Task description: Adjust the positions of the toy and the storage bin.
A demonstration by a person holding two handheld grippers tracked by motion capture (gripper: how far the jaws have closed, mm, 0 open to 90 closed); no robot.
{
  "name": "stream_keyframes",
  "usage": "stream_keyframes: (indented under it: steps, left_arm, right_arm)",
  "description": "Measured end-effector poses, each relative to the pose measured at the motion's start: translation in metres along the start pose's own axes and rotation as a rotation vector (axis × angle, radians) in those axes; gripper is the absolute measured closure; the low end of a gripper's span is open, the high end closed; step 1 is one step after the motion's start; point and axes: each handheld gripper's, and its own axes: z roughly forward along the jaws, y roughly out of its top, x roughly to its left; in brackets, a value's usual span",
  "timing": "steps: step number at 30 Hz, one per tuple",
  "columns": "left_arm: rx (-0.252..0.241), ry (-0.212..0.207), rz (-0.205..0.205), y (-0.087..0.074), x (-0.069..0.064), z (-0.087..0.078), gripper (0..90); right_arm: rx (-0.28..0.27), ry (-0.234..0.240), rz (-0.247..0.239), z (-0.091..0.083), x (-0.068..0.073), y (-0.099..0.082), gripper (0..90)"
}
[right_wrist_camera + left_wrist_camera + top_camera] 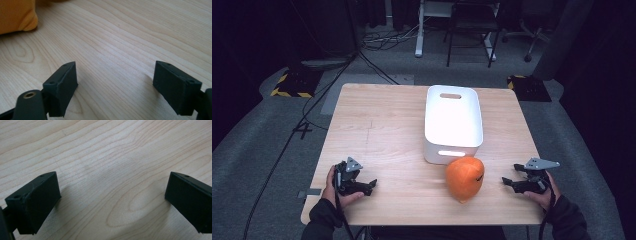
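I see both tongs gaping empty on the wooden surface, left tongs at eight o'clock and right tongs at four, flanking what looks like an orange pouch just before the white bin.

high view looks down over the table; both gripper views skim its wood closely

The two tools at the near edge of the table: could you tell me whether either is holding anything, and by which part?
Nothing is held. The left tool and right tool both stand open over bare table.
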Motion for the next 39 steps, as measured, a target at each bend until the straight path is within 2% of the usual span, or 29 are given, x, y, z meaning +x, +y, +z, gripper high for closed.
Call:
stream_keyframes:
  steps: [11, 13, 14, 16, 21, 22, 24, 39]
  left_arm:
    - [0.000, -0.001, 0.004, 0.000, 0.000, 0.000, 0.4]
    - [0.000, -0.002, 0.003, -0.001, -0.001, -0.001, 0.5]
    - [-0.010, 0.004, 0.000, -0.001, -0.002, 0.000, 0.6]
    - [0.000, -0.001, 0.004, -0.001, -0.002, -0.001, 0.6]
    - [-0.003, -0.001, 0.007, -0.001, -0.002, -0.001, 0.6]
    - [-0.002, 0.000, 0.007, -0.001, -0.002, -0.001, 0.6]
    - [0.000, -0.002, 0.009, -0.001, -0.001, -0.001, 0.6]
    - [-0.002, -0.001, 0.007, -0.001, -0.002, -0.001, 0.6]
  right_arm:
    - [-0.003, 0.018, -0.027, -0.001, 0.003, 0.001, 18.7]
    - [-0.010, 0.046, -0.027, -0.003, 0.003, 0.002, 19.2]
    - [-0.023, 0.057, -0.035, -0.005, 0.005, 0.004, 19.3]
    - [-0.056, 0.075, -0.054, -0.011, 0.011, 0.011, 19.8]
    - [-0.089, 0.105, -0.083, -0.017, 0.023, 0.022, 20.2]
    - [-0.105, 0.119, -0.108, -0.020, 0.028, 0.028, 20.2]
    - [-0.124, 0.133, -0.126, -0.022, 0.033, 0.033, 20.2]
    - [-0.159, 0.203, -0.222, -0.021, 0.058, 0.067, 19.6]
